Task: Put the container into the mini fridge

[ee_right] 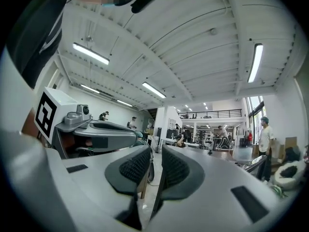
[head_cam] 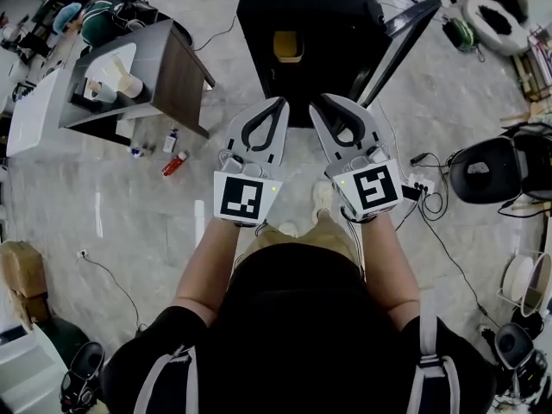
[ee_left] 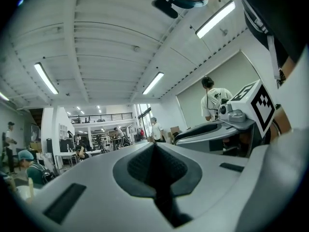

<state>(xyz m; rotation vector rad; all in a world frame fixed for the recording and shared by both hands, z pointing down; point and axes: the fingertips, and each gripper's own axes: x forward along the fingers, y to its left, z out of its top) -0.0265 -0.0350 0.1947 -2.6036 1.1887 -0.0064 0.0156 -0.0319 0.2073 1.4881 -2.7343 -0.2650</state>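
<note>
Fridge (head_cam: 328,24) — boxy, black, smooth-sided

The mini fridge (head_cam: 259,24) sits top centre, its door (head_cam: 401,46) swung right, the container (head_cam: 288,47) inside; a side table (head_cam: 177,72) upper left, bottles (head_cam: 173,160) on the floor (head_cam: 129,222) below it

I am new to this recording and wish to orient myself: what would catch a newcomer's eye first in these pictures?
Two white grippers fill the middle of the head view: the left gripper with its jaws together and the right gripper with a narrow gap between them. Both are empty and aimed at the black mini fridge on the floor ahead. Its door stands open, and a yellowish thing shows inside.
</note>
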